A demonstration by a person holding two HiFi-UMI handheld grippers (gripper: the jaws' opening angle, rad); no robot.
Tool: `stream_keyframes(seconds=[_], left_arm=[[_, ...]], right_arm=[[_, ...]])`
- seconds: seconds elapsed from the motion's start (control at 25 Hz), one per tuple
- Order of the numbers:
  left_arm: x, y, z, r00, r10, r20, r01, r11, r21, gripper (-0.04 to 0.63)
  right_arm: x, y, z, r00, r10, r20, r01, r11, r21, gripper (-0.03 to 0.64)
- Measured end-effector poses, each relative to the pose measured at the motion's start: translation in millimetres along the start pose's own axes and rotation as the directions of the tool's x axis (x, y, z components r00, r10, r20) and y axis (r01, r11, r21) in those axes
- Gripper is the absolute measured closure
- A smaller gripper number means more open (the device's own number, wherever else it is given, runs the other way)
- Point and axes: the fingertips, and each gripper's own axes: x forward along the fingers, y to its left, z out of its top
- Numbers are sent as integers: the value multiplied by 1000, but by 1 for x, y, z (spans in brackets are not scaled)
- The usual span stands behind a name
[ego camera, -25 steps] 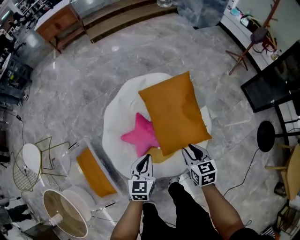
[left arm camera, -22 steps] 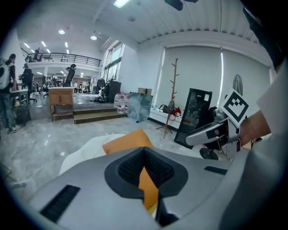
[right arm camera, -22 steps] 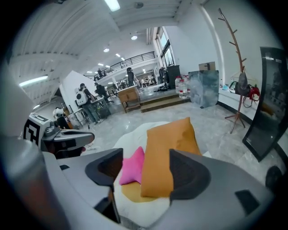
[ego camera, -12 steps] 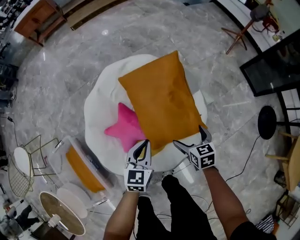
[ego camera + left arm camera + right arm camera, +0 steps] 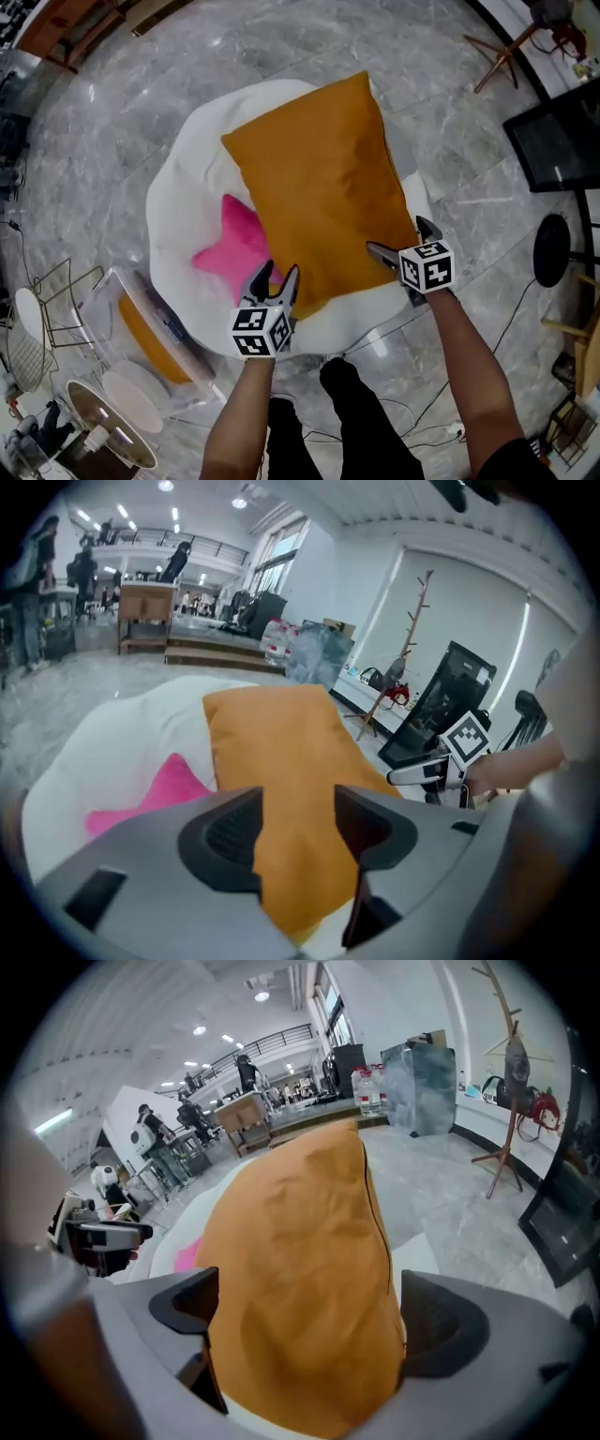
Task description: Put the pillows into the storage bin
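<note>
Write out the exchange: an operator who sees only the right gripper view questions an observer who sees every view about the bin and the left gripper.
Operator: Where is the storage bin?
Observer: The clear storage bin stands on the floor, low at the left of the head view, beside the white cushion.
Operator: Does the left gripper hold anything?
Observer: No. The left gripper has its jaws opening; the near edge of the large orange pillow lies between them, not pressed.
</note>
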Motion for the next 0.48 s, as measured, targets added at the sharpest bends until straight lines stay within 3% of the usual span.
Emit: stream_keyframes(seconds=[0.08, 0.2, 0.32, 0.48], left_arm=[[21, 16, -10, 999, -15, -38, 13, 998, -57, 306], [51, 36, -19, 995, -33, -95, 18, 989, -148, 268], [76, 42, -30, 986, -84, -142, 44, 963, -264, 250], [99, 35, -41, 973, -144, -181, 88, 955, -285, 250]], right_arm=[[14, -10, 2, 1000, 23, -17, -22, 1000, 16, 17], [35, -23, 2, 997, 43, -67, -39, 998, 50, 17], [53, -26, -7, 986, 74, -148, -63, 995, 80, 17], [67, -25, -15, 969, 100, -228, -85, 994, 74, 17]])
